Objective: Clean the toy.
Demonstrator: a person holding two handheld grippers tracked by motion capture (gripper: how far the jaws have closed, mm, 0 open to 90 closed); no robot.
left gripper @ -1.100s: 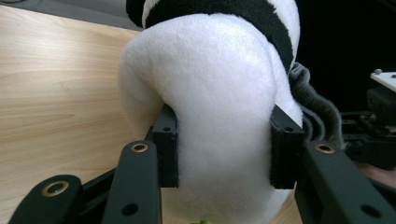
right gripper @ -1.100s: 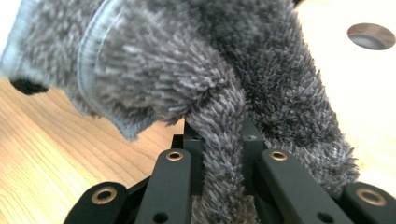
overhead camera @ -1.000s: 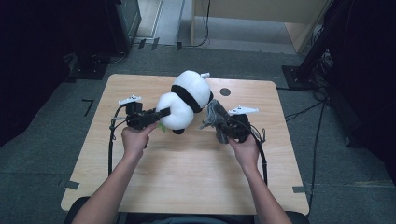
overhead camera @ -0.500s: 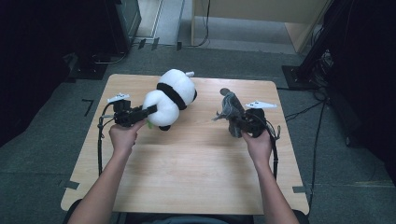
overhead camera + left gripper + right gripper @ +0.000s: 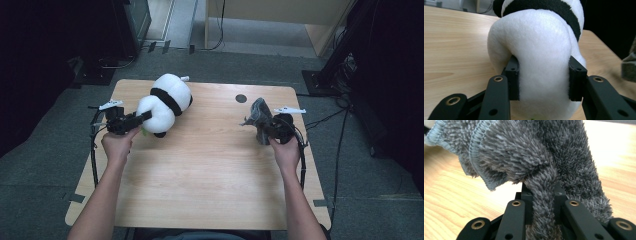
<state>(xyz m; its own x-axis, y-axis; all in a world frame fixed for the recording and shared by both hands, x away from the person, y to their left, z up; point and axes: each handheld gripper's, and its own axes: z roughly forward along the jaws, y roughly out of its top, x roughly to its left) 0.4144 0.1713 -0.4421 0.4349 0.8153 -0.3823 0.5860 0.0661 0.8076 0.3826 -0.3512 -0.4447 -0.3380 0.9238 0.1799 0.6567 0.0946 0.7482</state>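
A white and black plush panda (image 5: 165, 102) lies at the table's left rear. My left gripper (image 5: 145, 116) is shut on its white end, and in the left gripper view the two pads (image 5: 514, 77) press into the white plush (image 5: 541, 57) from both sides. At the right, my right gripper (image 5: 265, 127) is shut on a grey fluffy cloth (image 5: 257, 116) held bunched above the table. The right gripper view shows a fold of the grey cloth (image 5: 534, 162) pinched tight between the jaws, the rest spilling over them.
The wooden table (image 5: 210, 170) has a small dark round hole (image 5: 241, 98) near its rear edge. Black cables (image 5: 93, 150) trail from both grippers. Dark stands and equipment ring the table on a grey floor.
Both hands have drawn apart. The left gripper has pulled the panda leftward, and the right gripper has carried the grey cloth to the right, away from the panda.
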